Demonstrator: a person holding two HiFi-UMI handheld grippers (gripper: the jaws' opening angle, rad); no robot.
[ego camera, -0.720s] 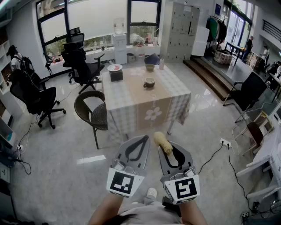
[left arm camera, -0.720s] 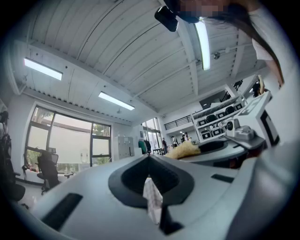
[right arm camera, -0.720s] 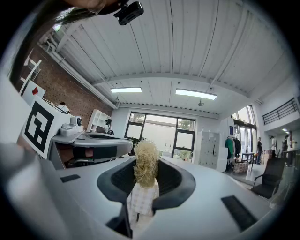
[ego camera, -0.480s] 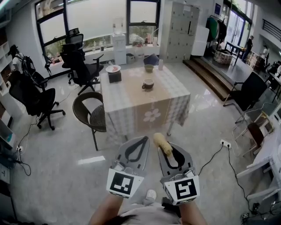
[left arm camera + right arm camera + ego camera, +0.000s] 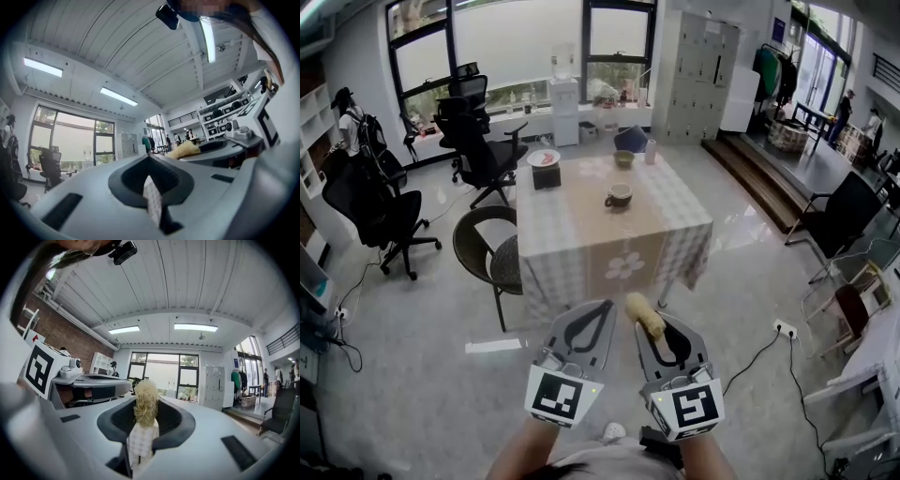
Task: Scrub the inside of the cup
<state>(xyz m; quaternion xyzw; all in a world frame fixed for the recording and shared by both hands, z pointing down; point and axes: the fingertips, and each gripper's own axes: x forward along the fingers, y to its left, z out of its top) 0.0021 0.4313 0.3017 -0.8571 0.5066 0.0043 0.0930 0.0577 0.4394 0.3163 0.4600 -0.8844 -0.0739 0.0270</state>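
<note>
A brown cup [image 5: 618, 196] stands near the middle of the checked table [image 5: 581, 239], far ahead of both grippers. My right gripper [image 5: 649, 325] is shut on a yellow, shaggy scrubber [image 5: 645, 315], whose tuft sticks out past the jaw tips [image 5: 146, 408]. Beside it on the left, my left gripper [image 5: 607, 307] is shut with nothing between its jaws [image 5: 149, 158]. Both are held level, side by side, above the floor in front of the table. From the left gripper view the scrubber [image 5: 185, 150] shows to the right.
A dark round-backed chair [image 5: 492, 248] stands at the table's left side. On the table's far end are a bowl [image 5: 623, 157], a plate [image 5: 545, 157] and a black box [image 5: 547, 175]. Office chairs [image 5: 380, 206] stand at the left, steps [image 5: 755, 173] and a black chair [image 5: 842, 208] at the right.
The table and cup sit slightly lower and nearer in the head view. Both grippers have kept their places side by side, the right one still shut on the scrubber.
</note>
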